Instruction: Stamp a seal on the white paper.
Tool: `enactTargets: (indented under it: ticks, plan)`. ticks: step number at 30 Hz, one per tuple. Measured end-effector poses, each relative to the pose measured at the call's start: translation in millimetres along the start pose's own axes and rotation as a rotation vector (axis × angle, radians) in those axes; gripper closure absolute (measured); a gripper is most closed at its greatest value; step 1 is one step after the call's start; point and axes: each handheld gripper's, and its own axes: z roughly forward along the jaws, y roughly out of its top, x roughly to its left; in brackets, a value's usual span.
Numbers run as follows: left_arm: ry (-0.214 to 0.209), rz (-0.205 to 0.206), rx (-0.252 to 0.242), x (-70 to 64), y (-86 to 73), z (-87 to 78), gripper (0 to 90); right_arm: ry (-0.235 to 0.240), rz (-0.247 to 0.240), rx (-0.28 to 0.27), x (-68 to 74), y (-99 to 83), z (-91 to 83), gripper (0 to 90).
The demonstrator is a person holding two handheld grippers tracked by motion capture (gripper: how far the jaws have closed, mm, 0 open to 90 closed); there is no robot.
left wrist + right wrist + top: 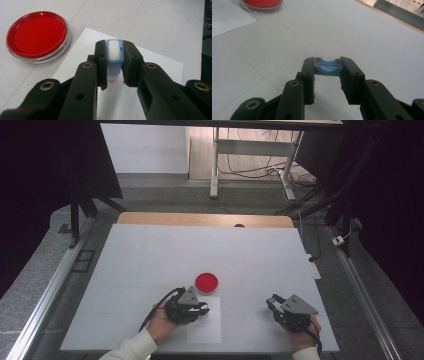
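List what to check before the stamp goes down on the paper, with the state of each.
1. Left claw clamped on the blue stamp: ok.
2. Stamp over the white paper: ok.
3. Stamp face inked: cannot tell, it faces away.
4. Red ink pad open and beside the paper, not on it: ok.
5. Right claw holding the blue cap away from the paper: ok.

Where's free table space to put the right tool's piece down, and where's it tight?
Free: the white table beyond the round red ink pad to the far edge, and the strip between the white paper sheet and the right tool, which holds a small blue cap. Crowded: by the pad, where the left tool holds a blue stamp over the paper.
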Motion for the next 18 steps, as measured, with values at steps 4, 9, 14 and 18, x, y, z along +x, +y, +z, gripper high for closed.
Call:
enactTargets:
  ticks: [4,9,14,18]
  plan:
    - [0.002,0.0,0.008,-0.4,1.3,0.2,75.4,0.0,0.0,0.0,0.0,0.0,0.2,65.0]
    - [0.009,0.012,0.028,-1.1,3.3,0.0,75.6,-0.001,0.0,0.0,0.1,0.1,0.1,65.0]
    - [0.019,0.018,0.048,-2.5,5.9,0.2,75.6,0.0,0.001,-0.002,0.3,0.0,0.4,65.1]
    - [0.02,0.016,0.064,-2.5,6.4,1.5,75.7,-0.001,0.001,-0.002,0.3,0.1,0.3,65.0]
